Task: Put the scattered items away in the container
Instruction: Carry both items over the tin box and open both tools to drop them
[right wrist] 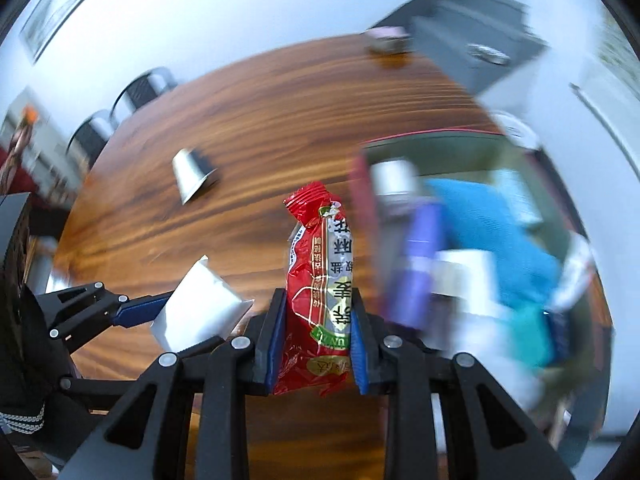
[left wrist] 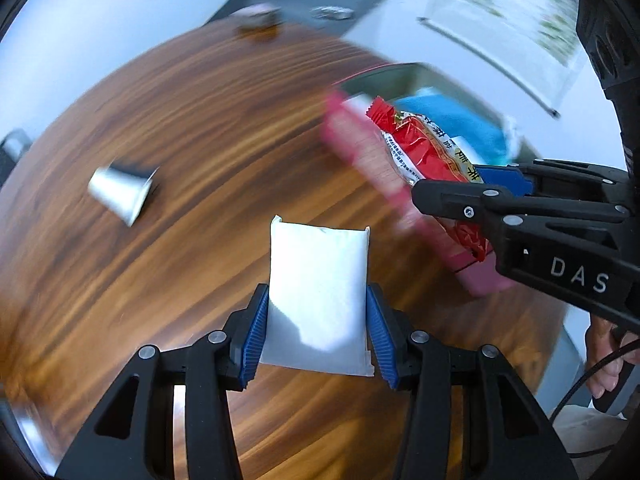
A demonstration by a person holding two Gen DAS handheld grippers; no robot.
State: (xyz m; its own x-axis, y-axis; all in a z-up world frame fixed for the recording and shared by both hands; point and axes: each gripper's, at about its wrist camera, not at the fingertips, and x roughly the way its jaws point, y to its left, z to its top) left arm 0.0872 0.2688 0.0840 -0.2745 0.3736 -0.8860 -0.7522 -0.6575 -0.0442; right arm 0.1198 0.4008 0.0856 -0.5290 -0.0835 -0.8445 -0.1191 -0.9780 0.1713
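Both tools carry packets above the wooden tabletop.

Left wrist view: left tool (left wrist: 318,332) pinches a white sachet (left wrist: 318,284) over the tabletop (left wrist: 180,120); a silver cup (left wrist: 120,190) lies tipped, well apart.
Right wrist view: right tool (right wrist: 318,344) pinches a red snack packet (right wrist: 318,280) just beside the pink-rimmed container (right wrist: 362,184), which holds blue cloth (right wrist: 492,236).

Bright, even daylight — the wooden table (left wrist: 168,128) and container (right wrist: 460,148) smear with motion blur, fisheye bending the table's far edge.
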